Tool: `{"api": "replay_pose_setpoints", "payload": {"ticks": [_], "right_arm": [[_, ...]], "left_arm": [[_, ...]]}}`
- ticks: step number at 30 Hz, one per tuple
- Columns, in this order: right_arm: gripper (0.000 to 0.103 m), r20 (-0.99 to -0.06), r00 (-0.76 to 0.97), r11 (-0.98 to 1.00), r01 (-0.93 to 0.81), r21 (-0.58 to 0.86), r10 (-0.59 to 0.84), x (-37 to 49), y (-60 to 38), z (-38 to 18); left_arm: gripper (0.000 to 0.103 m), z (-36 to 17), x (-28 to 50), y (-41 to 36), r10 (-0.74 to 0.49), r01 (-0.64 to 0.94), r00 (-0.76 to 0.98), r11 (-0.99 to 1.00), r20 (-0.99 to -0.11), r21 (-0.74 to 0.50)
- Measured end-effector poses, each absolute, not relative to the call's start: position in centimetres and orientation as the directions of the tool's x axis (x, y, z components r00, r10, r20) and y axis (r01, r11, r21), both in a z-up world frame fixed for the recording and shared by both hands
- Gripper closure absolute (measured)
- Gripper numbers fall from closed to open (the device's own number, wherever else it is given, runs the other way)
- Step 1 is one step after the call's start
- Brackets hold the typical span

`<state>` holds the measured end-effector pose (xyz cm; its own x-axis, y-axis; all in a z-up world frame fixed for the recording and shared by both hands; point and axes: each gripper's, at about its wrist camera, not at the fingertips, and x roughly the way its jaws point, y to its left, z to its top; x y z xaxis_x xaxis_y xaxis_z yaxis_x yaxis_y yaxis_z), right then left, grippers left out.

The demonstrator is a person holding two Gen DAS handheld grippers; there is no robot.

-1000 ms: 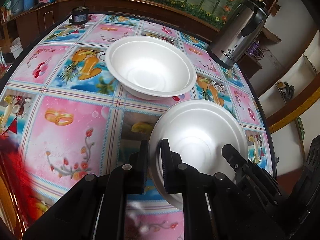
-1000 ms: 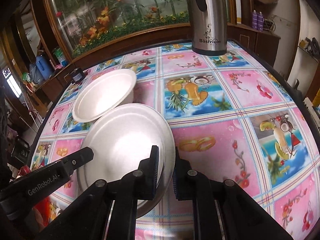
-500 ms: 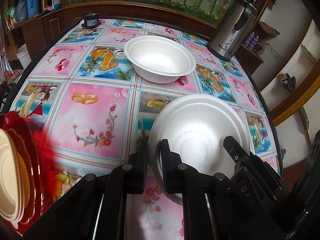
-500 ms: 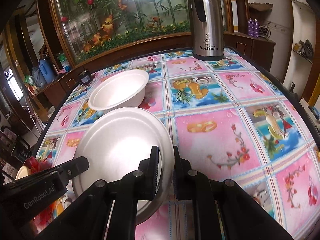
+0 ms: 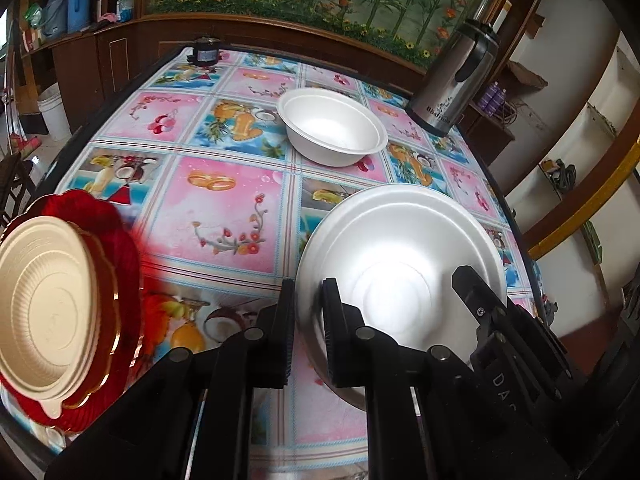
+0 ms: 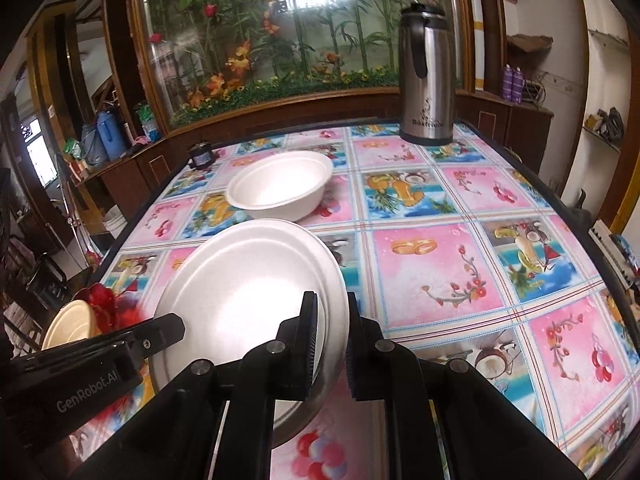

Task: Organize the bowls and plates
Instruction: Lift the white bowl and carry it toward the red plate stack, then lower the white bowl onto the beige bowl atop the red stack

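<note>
Behind the tabletop [image 6: 440, 276] stands a big glass case full of bamboo and bright flowers, with dark wood all around it. A shiny cloth with pink and blue squares of fruit and rings covers the tabletop.

Both claws pinch the same white plate [image 5: 400, 264], one on each side of its rim. The left claw [image 5: 310, 320] grips the near left edge, with one finger above the rim and one under it. The right claw [image 6: 332, 340] grips the near right edge the same way. Two grips likely keep the thin, light plate flat so it does not bend or tip. The plate looks lifted a little off the cloth, but I cannot be sure.

Ahead of both claws, well past the plate, sits a white bowl [image 6: 280, 188] on the cloth, right way up and not touching the plate. Far behind it, off to the right, stands a tall silver jug [image 6: 426, 80] with a black handle. A small black jar [image 5: 206, 51] sits at the far edge.

Off to the left of the left claw is a stack: a cream plate [image 5: 48, 304] resting on a red plate [image 5: 120, 240] with a wavy rim. My guess is the white plate belongs with the other plates, so it may go there.
</note>
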<state>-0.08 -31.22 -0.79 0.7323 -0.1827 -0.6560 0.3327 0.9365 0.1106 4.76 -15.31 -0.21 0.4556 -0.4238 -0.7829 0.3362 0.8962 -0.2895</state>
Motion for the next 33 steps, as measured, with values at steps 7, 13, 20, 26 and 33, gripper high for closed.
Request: {"api": "replay_pose_setpoints", "payload": {"ticks": [7, 13, 20, 26, 33], "right_arm": [[0.090, -0.618, 0.768, 0.957, 0.279, 0.084, -0.170, -1.0, -27.4, 1.5], [0.090, -0.592, 0.796, 0.978, 0.201, 0.060, -0.127, -0.8, -23.1, 3.3], [0.089, -0.557, 0.828, 0.997, 0.081, 0.005, -0.064, 0.2, -16.6, 5.0], [0.089, -0.553, 0.833, 1.000, -0.003, -0.014, -0.005, 1.1, -12.2, 5.3], [0.089, -0.580, 0.814, 0.997, -0.068, -0.043, 0.030, 2.9, -8.5, 4.4]], "left_arm": [[0.092, 1.8, 3.6, -10.9, -0.429, 0.315, 0.512, 0.900, -0.744, -0.302], [0.092, 4.0, 2.7, -5.8, -0.395, 0.268, 0.588, 0.919, -0.706, -0.291], [0.092, 5.0, 2.3, 0.2, -0.331, 0.177, 0.653, 0.941, -0.681, -0.289], [0.092, 4.5, 2.4, 3.6, -0.291, 0.113, 0.671, 0.949, -0.682, -0.293], [0.092, 3.0, 3.3, 6.0, -0.259, 0.053, 0.658, 0.953, -0.707, -0.299]]}}
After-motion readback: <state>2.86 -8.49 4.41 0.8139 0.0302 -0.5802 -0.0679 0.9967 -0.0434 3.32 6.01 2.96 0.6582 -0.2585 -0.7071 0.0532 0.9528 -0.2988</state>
